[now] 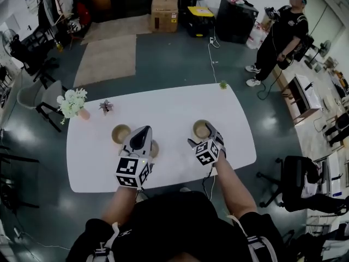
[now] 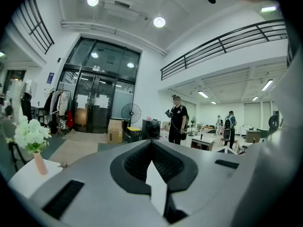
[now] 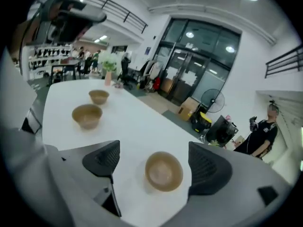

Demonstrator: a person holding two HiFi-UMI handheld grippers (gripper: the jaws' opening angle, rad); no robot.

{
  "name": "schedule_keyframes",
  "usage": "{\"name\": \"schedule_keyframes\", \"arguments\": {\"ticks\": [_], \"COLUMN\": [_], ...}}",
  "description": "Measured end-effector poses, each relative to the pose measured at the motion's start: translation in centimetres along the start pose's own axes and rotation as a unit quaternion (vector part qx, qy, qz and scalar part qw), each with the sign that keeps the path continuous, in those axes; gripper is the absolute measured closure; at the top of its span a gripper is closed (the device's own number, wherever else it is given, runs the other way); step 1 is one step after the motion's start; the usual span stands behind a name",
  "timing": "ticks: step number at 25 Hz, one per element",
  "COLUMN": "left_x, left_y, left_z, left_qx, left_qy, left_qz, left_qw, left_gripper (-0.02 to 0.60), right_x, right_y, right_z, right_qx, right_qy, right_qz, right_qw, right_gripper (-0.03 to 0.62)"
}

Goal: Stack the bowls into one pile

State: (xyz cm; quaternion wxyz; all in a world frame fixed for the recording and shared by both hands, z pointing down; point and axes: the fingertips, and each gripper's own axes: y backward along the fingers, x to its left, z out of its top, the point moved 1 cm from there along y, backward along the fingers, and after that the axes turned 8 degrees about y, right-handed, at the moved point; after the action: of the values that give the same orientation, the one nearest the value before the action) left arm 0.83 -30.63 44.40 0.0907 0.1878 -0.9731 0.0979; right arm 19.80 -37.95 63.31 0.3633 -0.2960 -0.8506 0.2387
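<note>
Three tan bowls stand apart on the white table (image 1: 163, 113). One bowl (image 1: 199, 129) lies on the table in the gap of my right gripper (image 1: 202, 136), which is open; its pads do not touch that bowl (image 3: 163, 172). The right gripper (image 3: 158, 162) looks down over it, and the other two bowls (image 3: 87, 115) (image 3: 99, 96) lie further left. In the head view the left bowl (image 1: 120, 134) stands free, and the middle bowl (image 1: 155, 148) is partly hidden behind my left gripper (image 1: 144, 131). The left gripper (image 2: 151, 143) is shut on nothing and points out level over the room.
A pink vase of white flowers (image 1: 72, 103) and a small plant (image 1: 106, 107) stand at the table's far left; a small green sprig (image 1: 223, 84) sits at its far edge. A person (image 1: 281, 37) stands beyond the table at the back right. Office chairs (image 1: 297, 179) are at the right.
</note>
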Motion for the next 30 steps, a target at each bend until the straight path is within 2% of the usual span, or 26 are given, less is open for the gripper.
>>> {"name": "schedule_keyframes", "arguments": {"ticks": [2,5,7,10,16,17,18,19,25,30], "left_x": [0.6,1.5,2.1,2.9,4.4,4.6,4.7,4.8,5.2,4.7], "left_y": [0.5,1.3,1.9,2.8,4.5,4.8,5.0,5.2,6.3,6.7], "left_z": [-0.1,-0.3,-0.5,-0.8,-1.5,-1.6,-1.6,-1.6,-1.5,-1.4], "left_qx": [-0.001,-0.003,-0.003,-0.003,-0.004,-0.004,-0.004,-0.004,-0.011,-0.014], "left_qy": [0.005,0.012,0.011,0.014,0.018,0.018,0.018,0.018,0.019,0.018], "left_qz": [0.011,0.029,0.040,0.057,0.084,0.087,0.091,0.095,0.113,0.114], "left_qw": [0.9999,0.9995,0.9991,0.9983,0.9963,0.9960,0.9957,0.9953,0.9934,0.9932], "left_gripper": [0.568,0.568,0.568,0.568,0.568,0.568,0.568,0.568,0.568,0.568], "right_x": [1.8,3.7,4.2,3.8,3.5,3.5,3.6,3.7,3.7,3.4], "right_y": [-1.7,-4.0,-5.4,-7.0,-8.9,-9.1,-9.1,-9.0,-7.7,-5.6], "right_z": [-2.5,-6.3,-8.5,-10.5,-10.6,-10.5,-10.4,-10.3,-7.6,-3.3], "right_qx": [0.051,0.130,0.171,0.206,0.208,0.208,0.209,0.208,0.171,0.124], "right_qy": [0.047,0.118,0.154,0.182,0.200,0.202,0.202,0.202,0.205,0.192], "right_qz": [0.042,0.079,0.085,0.079,0.069,0.069,0.070,0.074,0.075,0.078], "right_qw": [0.997,0.981,0.970,0.958,0.955,0.955,0.954,0.954,0.961,0.970], "right_gripper": [0.132,0.158,0.163,0.211,0.301,0.365,0.472,0.541,0.559,0.554]}}
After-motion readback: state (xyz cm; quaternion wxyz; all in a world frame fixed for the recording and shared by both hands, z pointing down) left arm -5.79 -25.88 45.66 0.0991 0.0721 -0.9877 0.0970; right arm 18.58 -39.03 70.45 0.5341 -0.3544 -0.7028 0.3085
